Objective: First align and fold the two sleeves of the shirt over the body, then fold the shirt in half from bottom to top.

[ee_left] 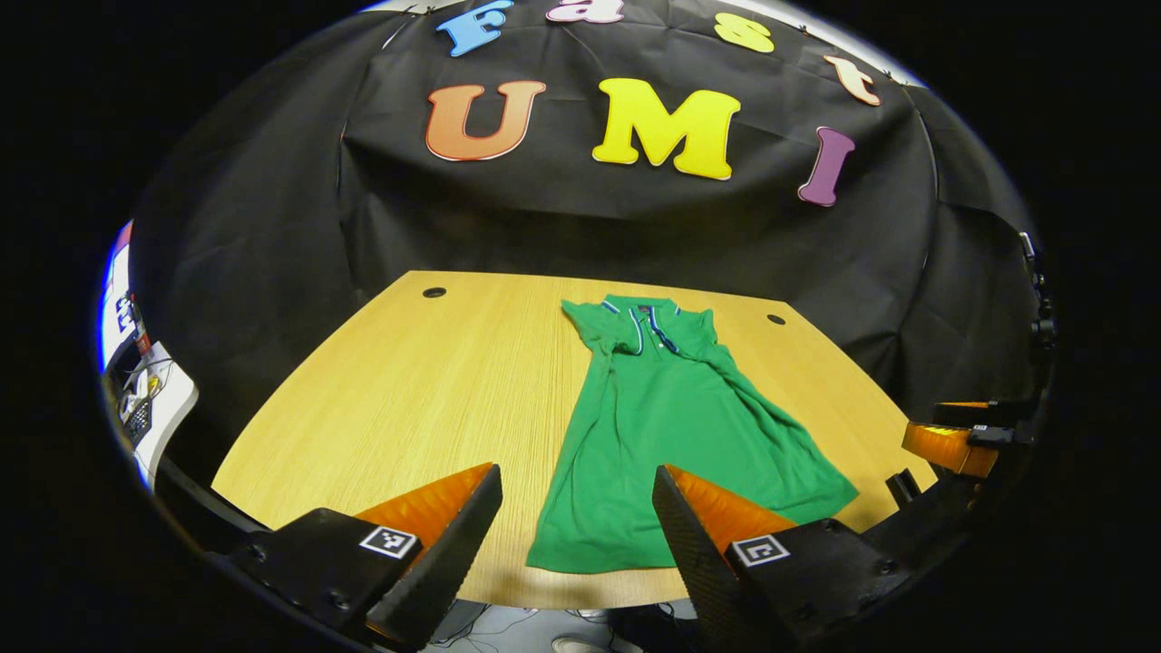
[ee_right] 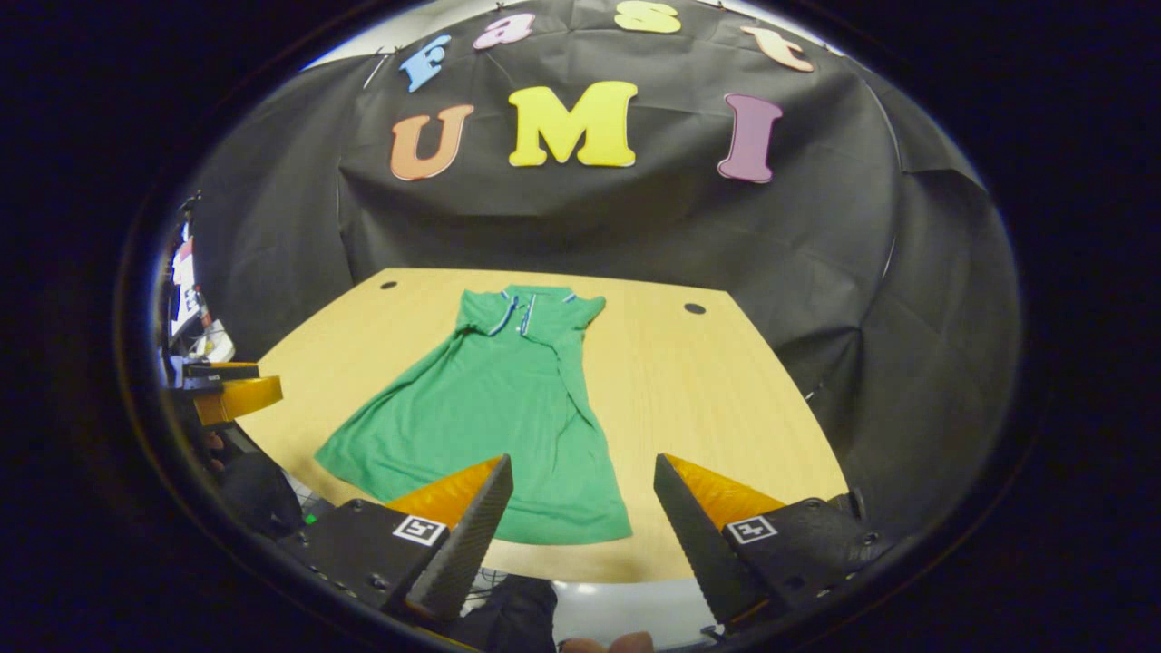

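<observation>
Green shirt (ee_left: 671, 426) lying flat on wooden table (ee_left: 408, 381), collar toward far wall, hem reaching near edge. Both sleeves lying folded in over body. Left gripper (ee_left: 577, 531) hovering above near edge, fingers spread wide, gripping nothing. Right gripper (ee_right: 582, 521) hovering likewise, fingers spread, empty. Hem corner getting cut off behind left gripper's finger (ee_left: 689, 535). Sleeve edges hard to make out among folds.
</observation>
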`<state>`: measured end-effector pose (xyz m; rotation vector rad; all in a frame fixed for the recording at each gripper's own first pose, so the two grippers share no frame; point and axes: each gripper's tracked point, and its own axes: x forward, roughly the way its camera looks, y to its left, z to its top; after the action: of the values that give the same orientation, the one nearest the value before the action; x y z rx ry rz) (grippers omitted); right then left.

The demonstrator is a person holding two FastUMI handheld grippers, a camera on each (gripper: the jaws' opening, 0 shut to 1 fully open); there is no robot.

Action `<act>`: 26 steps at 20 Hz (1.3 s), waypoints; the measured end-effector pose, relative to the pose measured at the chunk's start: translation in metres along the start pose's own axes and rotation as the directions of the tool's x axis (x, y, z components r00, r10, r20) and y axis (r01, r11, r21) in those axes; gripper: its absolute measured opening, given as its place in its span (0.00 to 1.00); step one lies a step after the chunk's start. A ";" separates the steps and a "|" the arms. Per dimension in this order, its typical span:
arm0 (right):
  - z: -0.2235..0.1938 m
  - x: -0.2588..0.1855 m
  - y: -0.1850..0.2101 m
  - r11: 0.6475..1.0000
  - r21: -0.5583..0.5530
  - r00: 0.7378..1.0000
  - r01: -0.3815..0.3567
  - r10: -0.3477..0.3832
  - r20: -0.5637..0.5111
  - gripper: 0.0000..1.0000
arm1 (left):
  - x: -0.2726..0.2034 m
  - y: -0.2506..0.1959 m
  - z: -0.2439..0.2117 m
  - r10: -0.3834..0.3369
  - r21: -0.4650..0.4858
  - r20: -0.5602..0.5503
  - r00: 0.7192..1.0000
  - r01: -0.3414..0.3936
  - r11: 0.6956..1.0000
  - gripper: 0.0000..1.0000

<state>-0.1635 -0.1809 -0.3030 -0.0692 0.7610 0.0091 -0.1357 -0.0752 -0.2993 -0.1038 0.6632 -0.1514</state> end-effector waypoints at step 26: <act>-0.112 0.105 -0.011 0.997 0.072 0.960 -0.026 0.045 -0.276 0.64 | 0.067 0.014 -0.117 0.047 0.040 -0.278 0.960 -0.038 0.998 0.80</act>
<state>-0.1640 -0.2006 -0.4560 0.0084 1.0426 0.0081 -0.1547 -0.0781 -0.4333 -0.0352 0.9432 -0.1368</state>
